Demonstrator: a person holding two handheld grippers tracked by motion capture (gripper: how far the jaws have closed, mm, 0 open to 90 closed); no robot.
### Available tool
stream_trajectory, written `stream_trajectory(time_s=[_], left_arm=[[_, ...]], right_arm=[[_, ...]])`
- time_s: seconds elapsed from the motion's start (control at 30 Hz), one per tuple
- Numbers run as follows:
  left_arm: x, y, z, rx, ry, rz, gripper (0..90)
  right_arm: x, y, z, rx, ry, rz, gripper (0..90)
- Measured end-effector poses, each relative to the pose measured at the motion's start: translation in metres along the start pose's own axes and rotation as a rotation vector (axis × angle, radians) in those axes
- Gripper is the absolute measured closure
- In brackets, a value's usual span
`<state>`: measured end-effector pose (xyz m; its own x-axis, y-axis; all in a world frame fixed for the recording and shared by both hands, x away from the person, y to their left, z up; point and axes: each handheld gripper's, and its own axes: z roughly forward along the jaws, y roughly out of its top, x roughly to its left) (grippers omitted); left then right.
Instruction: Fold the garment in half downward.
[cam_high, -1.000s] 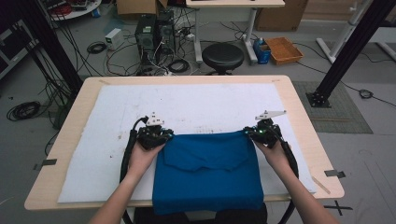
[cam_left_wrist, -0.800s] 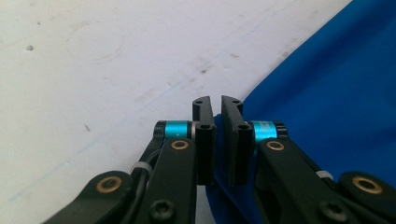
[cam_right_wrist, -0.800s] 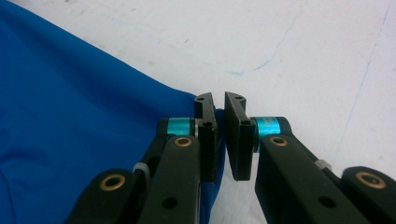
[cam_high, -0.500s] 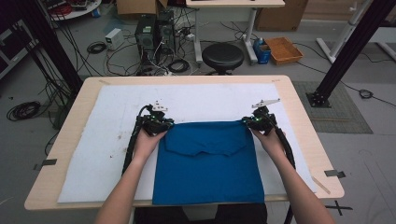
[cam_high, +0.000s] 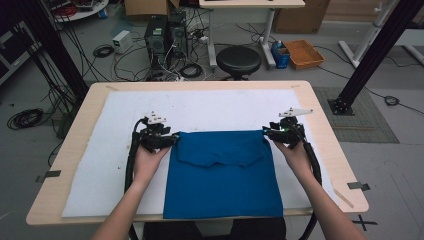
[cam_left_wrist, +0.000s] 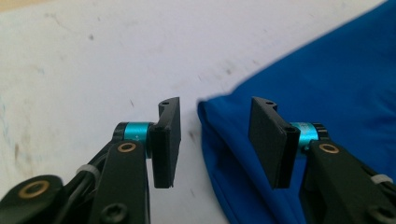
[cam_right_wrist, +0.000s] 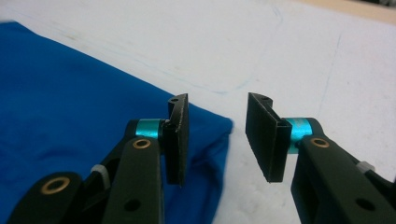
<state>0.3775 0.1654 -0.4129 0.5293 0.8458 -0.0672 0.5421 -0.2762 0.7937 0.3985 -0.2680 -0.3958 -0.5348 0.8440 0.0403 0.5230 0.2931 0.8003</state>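
A blue cloth (cam_high: 222, 175) lies folded flat on the white mat (cam_high: 95, 165) that covers the table (cam_high: 325, 135), with a shorter flap folded down across its top. Nothing else sits on the mat, so nothing blocks either hand; a black stool (cam_high: 238, 60) and tangled cables (cam_high: 165, 65) sit on the floor well beyond the table.

The left gripper (cam_left_wrist: 215, 137) has just been opening. Its jaws stand apart, with the cloth's folded corner in the gap but not pinched. The right gripper (cam_right_wrist: 217, 135) has also just been opening, with the other corner just under its left jaw. Both forearms reach forward, with each hand at a top corner, low over the mat.
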Motion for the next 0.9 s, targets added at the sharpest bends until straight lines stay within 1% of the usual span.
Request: stream_trajectory(time_s=[0.03,0.1,0.13,0.2,0.23,0.3,0.33,0.37,0.47,0.53,0.57,0.6,0.63,0.73,0.8,0.83,0.9], left_arm=[[-0.003,-0.006,-0.004,0.019,-0.008,-0.001,54.3],[-0.01,-0.017,-0.007,0.037,-0.033,-0.028,56.3],[-0.013,-0.021,-0.008,0.056,-0.04,-0.034,56.9],[-0.018,-0.028,-0.008,0.07,-0.057,-0.057,57.4],[-0.02,-0.031,-0.007,0.086,-0.057,-0.052,58.1],[-0.022,-0.034,-0.005,0.099,-0.044,-0.05,59.2],[-0.023,-0.034,-0.003,0.096,-0.044,-0.066,59.9],[-0.023,-0.035,-0.002,0.099,-0.047,-0.069,60.3],[-0.023,-0.035,-0.001,0.103,-0.05,-0.064,63.4],[-0.024,-0.035,0.0,0.094,-0.048,-0.068,63.5],[-0.025,-0.035,0.0,0.099,-0.043,-0.062,64.0],[-0.025,-0.035,0.001,0.092,-0.044,-0.069,64.7],[-0.025,-0.035,0.001,0.098,-0.046,-0.067,65.4],[-0.026,-0.035,0.002,0.099,-0.052,-0.06,68.1],[-0.028,-0.035,0.004,0.093,-0.059,-0.067,70.9],[-0.028,-0.035,0.004,0.095,-0.06,-0.067,71.3],[-0.027,-0.036,0.005,0.096,-0.066,-0.062,74.4]], right_arm=[[0.004,-0.003,-0.005,-0.005,-0.001,-0.002,60.2],[0.012,-0.012,-0.012,-0.001,0.015,0.001,60.2],[0.015,-0.018,-0.015,-0.003,0.025,0.014,60.1],[0.021,-0.027,-0.018,0.01,0.03,0.03,59.8],[0.024,-0.032,-0.018,0.016,0.038,0.033,59.8],[0.027,-0.04,-0.019,0.033,0.053,0.051,59.8],[0.028,-0.043,-0.019,0.036,0.057,0.062,59.8],[0.028,-0.046,-0.019,0.038,0.057,0.073,59.9],[0.026,-0.053,-0.017,0.057,0.059,0.104,61.0],[0.024,-0.056,-0.015,0.069,0.073,0.123,61.0],[0.024,-0.057,-0.014,0.072,0.076,0.123,61.0],[0.025,-0.057,-0.012,0.078,0.081,0.124,61.0],[0.025,-0.058,-0.01,0.081,0.08,0.111,61.1],[0.027,-0.057,-0.003,0.104,0.067,0.103,62.6],[0.027,-0.057,0.002,0.121,0.068,0.096,68.1],[0.026,-0.057,0.004,0.127,0.071,0.094,72.9],[0.026,-0.057,0.007,0.131,0.086,0.082,79.2]])
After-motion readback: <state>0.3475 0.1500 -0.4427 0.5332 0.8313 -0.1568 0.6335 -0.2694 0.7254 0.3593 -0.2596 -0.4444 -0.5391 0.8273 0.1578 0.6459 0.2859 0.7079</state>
